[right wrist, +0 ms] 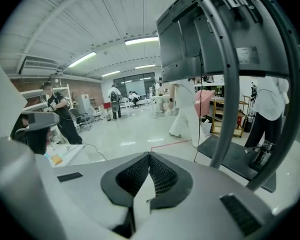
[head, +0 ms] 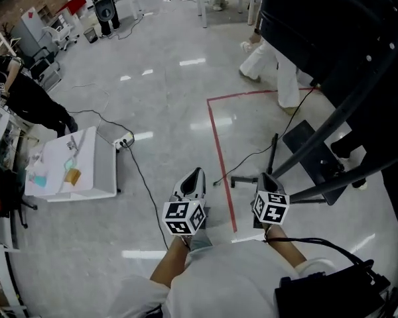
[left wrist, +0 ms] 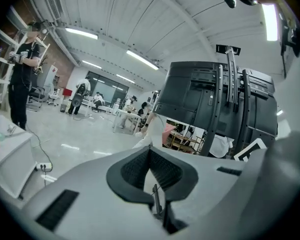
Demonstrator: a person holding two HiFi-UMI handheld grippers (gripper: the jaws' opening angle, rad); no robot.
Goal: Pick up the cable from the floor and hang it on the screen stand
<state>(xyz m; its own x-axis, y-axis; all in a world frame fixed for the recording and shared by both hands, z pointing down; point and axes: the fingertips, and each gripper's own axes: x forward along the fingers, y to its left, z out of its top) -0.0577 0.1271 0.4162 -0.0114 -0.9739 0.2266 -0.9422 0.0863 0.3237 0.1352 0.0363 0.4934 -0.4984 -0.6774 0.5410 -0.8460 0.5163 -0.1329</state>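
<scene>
While both claws are standing shut with nothing between their pads, the black cable (head: 219, 179) is lying on the floor (head: 166, 98), ahead of and between the left claw (head: 194, 175) and the right claw (head: 268, 179), touching neither. From its free end beside the red tape line (head: 217, 144), it is running toward the upper right of the frame, toward the screen stand (head: 348, 99).

Hazards, as judged from this position:
- A shut claw is likely going to push the thin cable along the glossy floor instead of taking it; the pads are needing to part first.
- A second cable (head: 146, 189) is running from the power strip (head: 123, 140) down past the left claw and is inviting a wrong pick.
- Whether the far end of the task cable is plugged in cannot be told; a hard lift is risking a tug on whatever is holding it.
- A small black pole stand (head: 273, 152) is standing just beside the right claw and is open to being knocked.

Clearances:
- Open floor is lying toward the centre and upper left of the frame.
- The right side is being crowded by the stand's slanted legs and base plate (head: 315, 158).
- A white tabletop (head: 93, 158) is sitting well apart at the left.
- A person in white trousers (head: 272, 65) is standing near the stand at upper centre.
</scene>
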